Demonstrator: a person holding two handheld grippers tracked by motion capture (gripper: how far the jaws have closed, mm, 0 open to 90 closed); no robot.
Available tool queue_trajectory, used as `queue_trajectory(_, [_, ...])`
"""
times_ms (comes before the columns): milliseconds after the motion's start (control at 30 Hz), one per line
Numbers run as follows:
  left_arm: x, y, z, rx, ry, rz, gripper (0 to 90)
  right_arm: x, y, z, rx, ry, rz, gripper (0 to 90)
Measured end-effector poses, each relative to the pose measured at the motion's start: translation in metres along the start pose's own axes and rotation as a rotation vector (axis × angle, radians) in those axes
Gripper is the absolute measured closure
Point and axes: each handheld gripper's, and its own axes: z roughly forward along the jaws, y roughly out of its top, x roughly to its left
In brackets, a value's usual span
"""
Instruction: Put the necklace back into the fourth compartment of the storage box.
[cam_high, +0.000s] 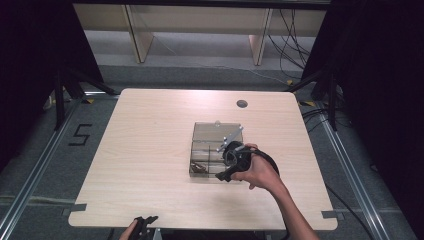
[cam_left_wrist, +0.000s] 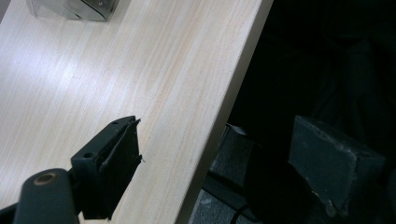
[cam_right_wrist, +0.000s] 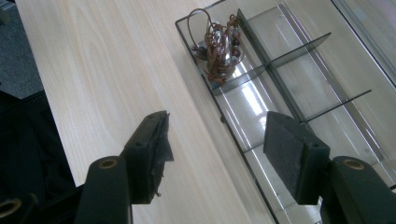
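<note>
We are holding the right gripper (cam_right_wrist: 215, 154) at the lower centre of its view, jaws apart and empty, over the box (cam_right_wrist: 299, 119) edge. The beads (cam_right_wrist: 217, 46) are lying in the upper-left compartment. The left gripper (cam_left_wrist: 205, 163) is idling at the table (cam_left_wrist: 116, 70) edge, jaws apart. We are keeping clear of the dividers while withdrawing.

Overhead view faces forward; both gripper views closely share the table (cam_high: 150, 150).

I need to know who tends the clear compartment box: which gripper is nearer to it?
Right. The right gripper hangs at the clear compartment box's near edge, jaws open and empty. The left gripper sits at the table's near edge, well away.
</note>
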Motion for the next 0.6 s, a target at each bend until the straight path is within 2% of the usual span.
queue_trajectory(100, [0.001,0.000,0.000,0.004,-0.001,0.004,15.7,0.000,-0.003,0.000,-0.008,0.002,-0.008,40.8])
queue_trajectory(200, [0.001,0.000,0.000,0.007,0.000,0.006,15.7,0.002,-0.010,-0.003,-0.015,0.000,0.004,40.2])
queue_trajectory(267, [0.001,0.000,0.000,0.015,-0.008,0.009,15.7,0.002,-0.012,-0.003,-0.022,0.002,-0.009,40.1])
queue_trajectory(300, [0.001,0.000,0.001,0.001,-0.032,0.011,15.8,0.003,-0.014,-0.005,-0.027,0.002,-0.003,39.7])
queue_trajectory(333, [0.001,0.000,0.001,0.000,-0.035,0.009,15.8,0.003,-0.016,-0.006,-0.030,0.002,-0.005,39.4])
queue_trajectory(367, [0.000,0.000,0.000,0.002,-0.004,0.004,15.7,0.004,-0.019,-0.007,-0.036,-0.003,-0.004,38.7])
queue_trajectory(400, [0.000,0.000,0.000,0.014,-0.008,0.005,15.7,0.004,-0.019,-0.007,-0.036,-0.003,-0.004,38.7])
queue_trajectory(467, [0.000,-0.001,0.002,0.002,-0.009,-0.010,15.7,0.005,-0.023,-0.009,-0.043,-0.005,-0.006,36.4])
queue_trajectory(500, [0.001,-0.001,0.002,0.000,-0.001,-0.004,15.8,0.006,-0.025,-0.010,-0.047,-0.001,-0.009,35.2])
queue_trajectory(567, [0.000,-0.001,0.002,0.005,0.010,0.002,15.7,0.009,-0.028,-0.012,-0.045,0.000,0.028,33.4])
queue_trajectory(600, [0.000,-0.001,0.002,0.003,0.002,-0.004,15.8,0.008,-0.030,-0.013,-0.052,-0.008,0.005,32.4])
